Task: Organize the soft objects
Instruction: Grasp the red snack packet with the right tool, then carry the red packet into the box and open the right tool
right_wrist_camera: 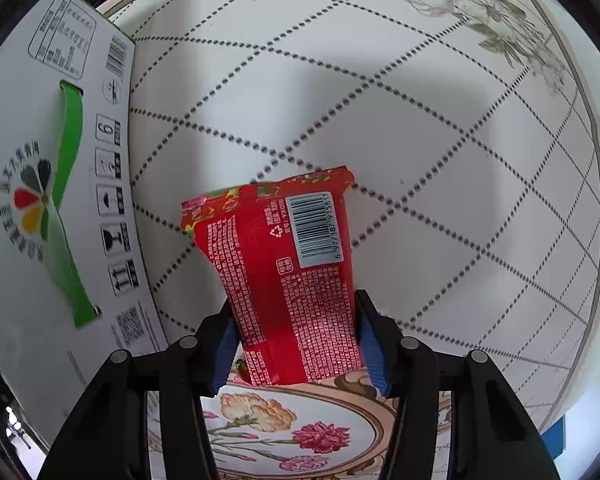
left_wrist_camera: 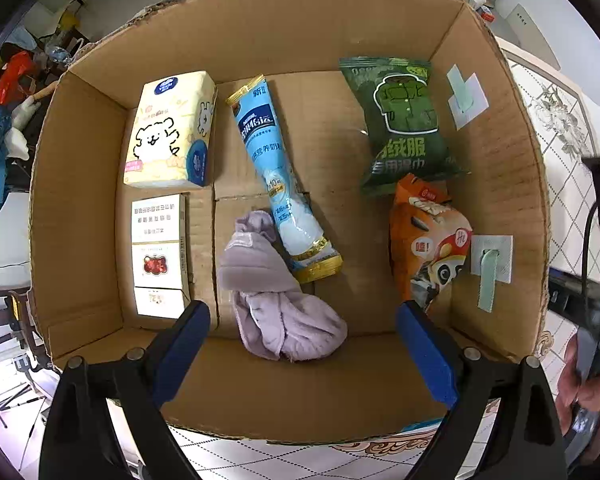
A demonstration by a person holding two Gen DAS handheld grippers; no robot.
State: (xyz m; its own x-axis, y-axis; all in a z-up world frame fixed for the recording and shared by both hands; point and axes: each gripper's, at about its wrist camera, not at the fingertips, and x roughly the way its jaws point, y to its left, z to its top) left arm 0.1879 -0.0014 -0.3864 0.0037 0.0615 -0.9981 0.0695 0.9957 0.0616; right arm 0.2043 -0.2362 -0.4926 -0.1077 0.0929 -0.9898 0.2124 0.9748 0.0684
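Observation:
In the left wrist view my left gripper [left_wrist_camera: 300,312] is open and empty, held over the near edge of an open cardboard box [left_wrist_camera: 292,32]. In the box lie a lilac cloth [left_wrist_camera: 276,292] just beyond the fingers, a blue tube-shaped pouch [left_wrist_camera: 280,184], a yellow tissue pack [left_wrist_camera: 172,132], a green wipes bag [left_wrist_camera: 404,124], an orange snack bag [left_wrist_camera: 428,244] and a white carton [left_wrist_camera: 160,256]. In the right wrist view my right gripper [right_wrist_camera: 294,308] is shut on a red packet [right_wrist_camera: 288,272], held above the tablecloth.
The box's white printed outer wall with a green handle strap [right_wrist_camera: 60,200] stands left of the right gripper. The tablecloth [right_wrist_camera: 420,120] has a dotted diamond pattern and flower border. Room clutter [left_wrist_camera: 4,100] lies beyond the box's left side.

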